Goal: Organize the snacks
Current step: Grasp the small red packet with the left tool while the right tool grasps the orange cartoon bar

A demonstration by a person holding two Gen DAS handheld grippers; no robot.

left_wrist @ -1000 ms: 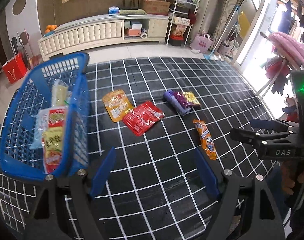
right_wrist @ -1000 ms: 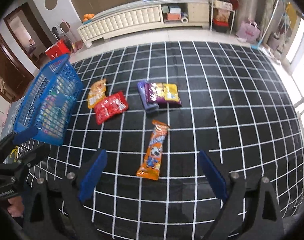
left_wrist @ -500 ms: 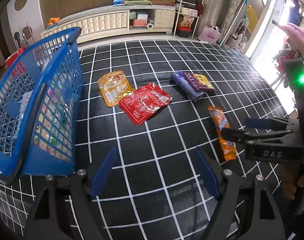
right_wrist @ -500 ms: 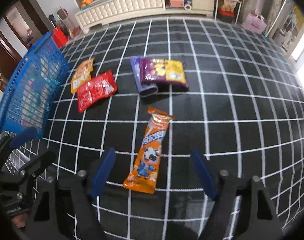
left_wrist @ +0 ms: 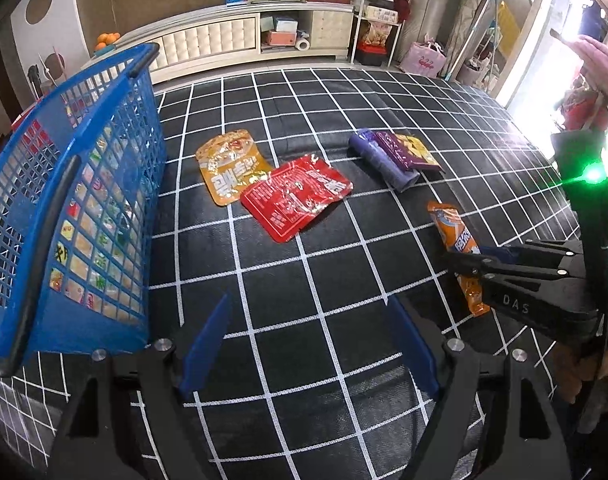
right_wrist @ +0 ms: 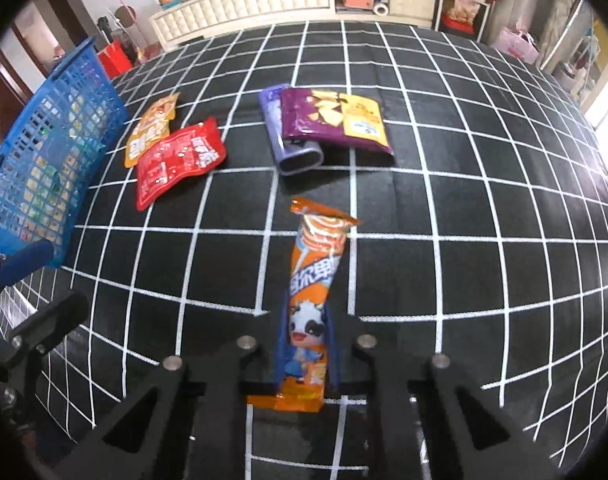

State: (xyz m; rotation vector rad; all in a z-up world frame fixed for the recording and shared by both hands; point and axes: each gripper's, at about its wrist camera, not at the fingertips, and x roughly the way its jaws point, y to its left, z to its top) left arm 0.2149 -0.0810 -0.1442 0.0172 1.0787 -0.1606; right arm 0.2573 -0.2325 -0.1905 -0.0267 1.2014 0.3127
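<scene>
Orange wrapper (right_wrist: 310, 300), long and narrow with a cartoon cow printed on it, pinched at its near end between the blue pads of the right gripper (right_wrist: 306, 360); rest of the pack stretched forward over the black, white-gridded cloth (right_wrist: 444, 200). Whether lifted off the cloth or still lying on it, impossible to tell. Same pack seen from the left wrist view as an orange strip crossed by the black arm of the right gripper, a green light glowing above it.

Left gripper (left_wrist: 310, 354) spread wide, blue fingers (left_wrist: 206, 344) holding nothing, hovering over bare grid squares just beside the blue mesh basket (left_wrist: 64, 208). Basket at the left edge of the cloth, packets visible through its lattice wall.

Farther along the cloth, a red pouch (left_wrist: 298, 198) overlapping the corner of a yellow-orange pouch (left_wrist: 228, 166), both lying flat near the basket. Well to their right, a purple tube-shaped pack (left_wrist: 384, 162) touching a purple-and-yellow bag (left_wrist: 410, 150), which partly covers it in the right wrist view. Orange wrapper nearer the cameras than that pair and apart from it.

Behind the cloth, a long cream cabinet (left_wrist: 224, 44) against the wall, oranges (left_wrist: 106, 38) at its left end.
</scene>
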